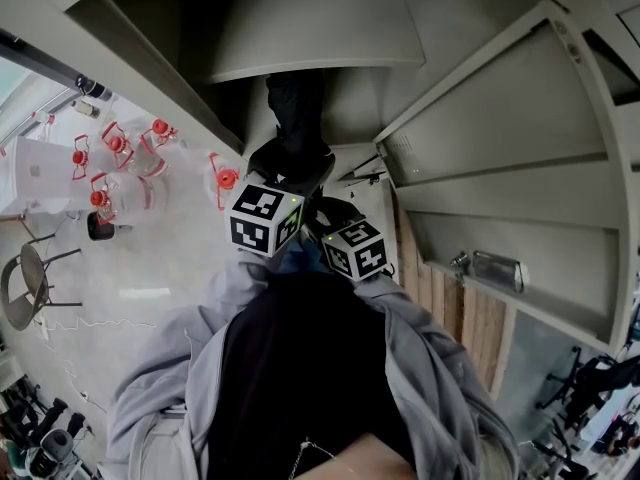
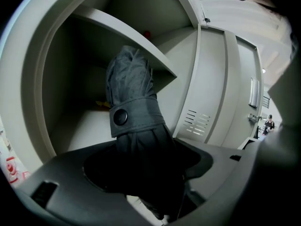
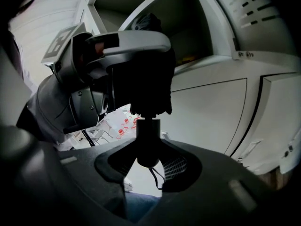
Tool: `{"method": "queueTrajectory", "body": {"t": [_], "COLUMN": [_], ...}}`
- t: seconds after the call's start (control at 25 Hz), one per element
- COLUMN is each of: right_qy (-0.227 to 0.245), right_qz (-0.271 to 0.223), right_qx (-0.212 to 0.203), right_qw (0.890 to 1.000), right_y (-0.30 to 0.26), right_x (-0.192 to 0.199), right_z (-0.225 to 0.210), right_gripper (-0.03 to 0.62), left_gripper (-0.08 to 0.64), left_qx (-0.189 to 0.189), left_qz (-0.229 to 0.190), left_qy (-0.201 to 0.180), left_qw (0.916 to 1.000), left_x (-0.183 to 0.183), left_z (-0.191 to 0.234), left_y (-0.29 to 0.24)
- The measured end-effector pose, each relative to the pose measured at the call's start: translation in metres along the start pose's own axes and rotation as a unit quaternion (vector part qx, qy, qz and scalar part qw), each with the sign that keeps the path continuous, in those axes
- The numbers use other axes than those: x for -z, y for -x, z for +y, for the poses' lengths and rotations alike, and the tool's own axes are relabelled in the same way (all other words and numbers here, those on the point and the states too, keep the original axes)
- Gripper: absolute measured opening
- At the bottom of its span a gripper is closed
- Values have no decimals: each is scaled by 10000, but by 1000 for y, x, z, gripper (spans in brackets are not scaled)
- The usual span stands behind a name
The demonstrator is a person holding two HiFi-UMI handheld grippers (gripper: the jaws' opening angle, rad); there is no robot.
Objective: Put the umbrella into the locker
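Observation:
The folded black umbrella (image 1: 296,118) points up into the open grey locker (image 1: 310,28). In the left gripper view its canopy (image 2: 136,107), bound by a buttoned strap, reaches under the locker's shelf (image 2: 127,36). My left gripper (image 1: 290,165) stands round the canopy; its jaws (image 2: 146,173) show a dark gap beside the fabric, so the grip looks loose. My right gripper (image 1: 326,210) is just behind it. In the right gripper view it (image 3: 148,163) is shut on the umbrella's round black handle (image 3: 148,140).
The locker's door (image 1: 500,118) stands open to the right, with a metal latch (image 1: 495,268) on it. A small yellow thing (image 2: 102,104) lies at the compartment's back. Several red-capped clear items (image 1: 120,158) and a chair (image 1: 30,288) stand on the floor at left.

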State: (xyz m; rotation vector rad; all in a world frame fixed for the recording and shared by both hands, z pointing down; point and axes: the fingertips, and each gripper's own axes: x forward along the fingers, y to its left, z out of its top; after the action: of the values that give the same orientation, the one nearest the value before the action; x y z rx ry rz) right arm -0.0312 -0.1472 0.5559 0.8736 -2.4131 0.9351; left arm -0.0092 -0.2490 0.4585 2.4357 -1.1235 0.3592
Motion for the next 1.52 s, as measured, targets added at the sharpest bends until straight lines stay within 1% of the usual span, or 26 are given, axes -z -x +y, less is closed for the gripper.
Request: {"method": "queueTrajectory", "body": {"t": [0.16,0.32,0.44,0.56,0.68,0.76,0.88,0.96,1.04,1.12,1.28,1.44,1.52], "right_qy": [-143,-293,-340,-362,-411,-441,-475,-667,-1035,-1246,-1165,-1321,-1318], "right_qz": [-74,-150,-267,-419,-622,-763,-893,-978,-1114,-1213,-1279,-1522,-1672], "right_qx": [-40,-58,-10,74,155,206,287,309,248,206,298,338,420], "right_qw": [9999,9994,9991,9984,9971,9959,9945,9925,9881,9845,9845,9789,9762], "right_y": [2,5,8,11,15,18,21,23,25,27,30,38,44], "right_x": [-2,-4,-7,-12,-21,-27,-32,-34,-38,-43,-49,-64,-75], "right_z": [2,5,6,5,5,4,1,-3,-7,-7,-5,-2,-1], "right_gripper": [152,152,152,152,151,151,150,150,150,152,152,152,152], "left_gripper": [307,317,330,339,354,365,371,371,371,371,371,370,361], "left_qx": [-216,-471,-663,-707,-686,-645,-668,-719,-714,-674,-679,-635,-695], "left_qz": [102,86,23,-103,-301,-585,-1022,-1153,-1200,-1234,-1410,-1635,-1714], "left_qy": [-157,-251,-483,-679,-982,-1158,-1271,-1391,-1486,-1444,-1333,-1183,-1118], "left_qw": [9996,9985,9966,9951,9923,9894,9843,9809,9790,9795,9786,9774,9764], "left_x": [-1,-1,-3,-9,-21,-29,-37,-38,-37,-35,-42,-52,-53], "left_z": [6,11,12,9,5,1,-3,-3,-3,-3,-1,0,3], "left_y": [-1,1,3,3,2,4,7,8,9,10,21,38,46]}}
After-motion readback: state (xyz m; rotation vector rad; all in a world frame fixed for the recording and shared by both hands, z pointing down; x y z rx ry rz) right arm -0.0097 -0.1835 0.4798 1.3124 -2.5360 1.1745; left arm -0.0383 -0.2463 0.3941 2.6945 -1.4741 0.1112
